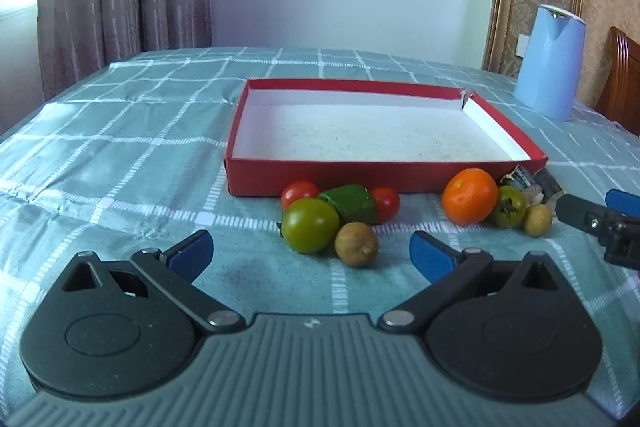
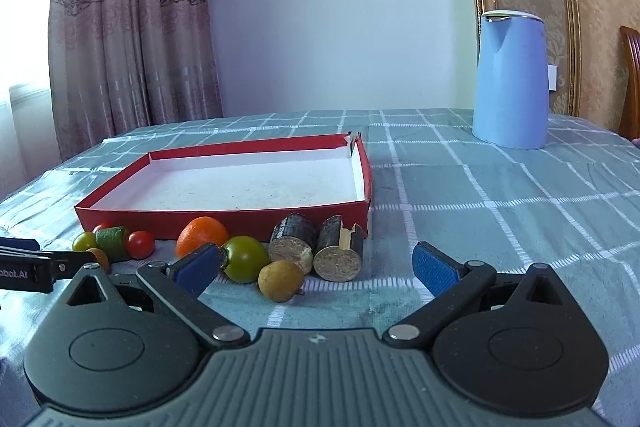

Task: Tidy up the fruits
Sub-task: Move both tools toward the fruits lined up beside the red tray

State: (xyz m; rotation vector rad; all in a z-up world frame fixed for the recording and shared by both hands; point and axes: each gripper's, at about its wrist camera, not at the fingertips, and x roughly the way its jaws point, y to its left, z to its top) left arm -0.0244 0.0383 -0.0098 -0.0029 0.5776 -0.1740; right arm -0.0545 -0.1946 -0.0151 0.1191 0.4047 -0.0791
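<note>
Both tongs, left (image 1: pixel 311 253) and right (image 2: pixel 317 264), gape spread above small round fruits (image 1: pixel 310 230) lying before a shallow red cardboard tray (image 1: pixel 384 177).

The cloth (image 1: pixel 120 131) is woven check fabric, slightly sheened; the box (image 1: pixel 360 177) is matt red card lined with white paper. Tomatoes (image 1: pixel 310 230) look glossy and smooth — the longan (image 2: pixel 281 281) dull, rough. The kettle (image 2: pixel 510 79) is satin plastic.

"boot.AI" on left hand-held gripper (image 2: pixel 24 273)
</note>
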